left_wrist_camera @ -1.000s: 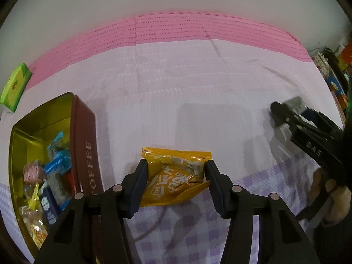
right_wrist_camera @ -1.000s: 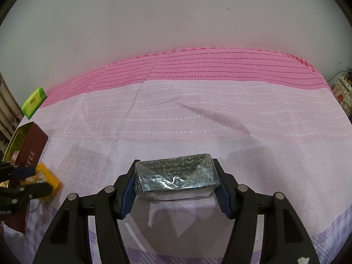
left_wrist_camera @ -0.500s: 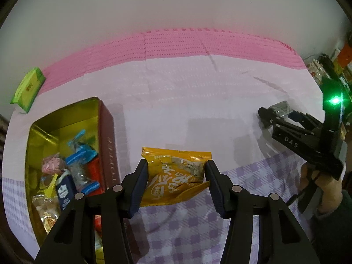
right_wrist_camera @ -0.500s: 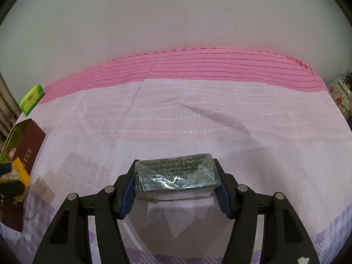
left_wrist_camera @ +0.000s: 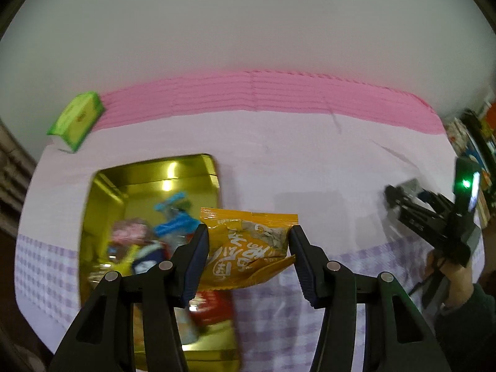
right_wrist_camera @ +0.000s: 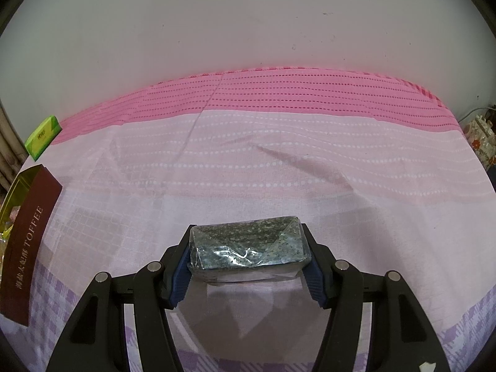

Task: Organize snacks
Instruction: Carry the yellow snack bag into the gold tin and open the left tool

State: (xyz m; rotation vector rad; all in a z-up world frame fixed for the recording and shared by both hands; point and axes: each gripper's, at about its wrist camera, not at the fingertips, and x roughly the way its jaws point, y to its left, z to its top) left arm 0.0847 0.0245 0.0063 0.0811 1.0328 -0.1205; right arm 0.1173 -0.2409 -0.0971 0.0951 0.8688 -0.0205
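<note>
The orange snack pouch [left_wrist_camera: 248, 248] hangs clamped between the pads of the left hand-held gripper [left_wrist_camera: 248, 248], lifted clear of the cloth and sitting just at the right rim of the open gold toffee tin [left_wrist_camera: 148, 183], which lies at about nine o'clock from it. It looks light and soft: a crinkly foil pillow whose lower seam already sags and folds. Pinching across the puffed middle, as here, seems sound; the flat sealed edges would likely slip or bend. A hard squeeze could crush what is inside.

The tin already carries a jumble of small wrapped sweets [left_wrist_camera: 145, 248], blurred in this view, so the pouch would probably rest on top of them.

In the right wrist view, the right hand-held gripper [right_wrist_camera: 248, 254] is closed on a dark speckled seaweed packet [right_wrist_camera: 248, 245], a stiffer, blocky wrap with a slick clear film, held by its short ends above the pink and lilac cloth [right_wrist_camera: 279, 170] covering the desk. A green box [right_wrist_camera: 42, 138] lies at ten o'clock, near the far edge.
</note>
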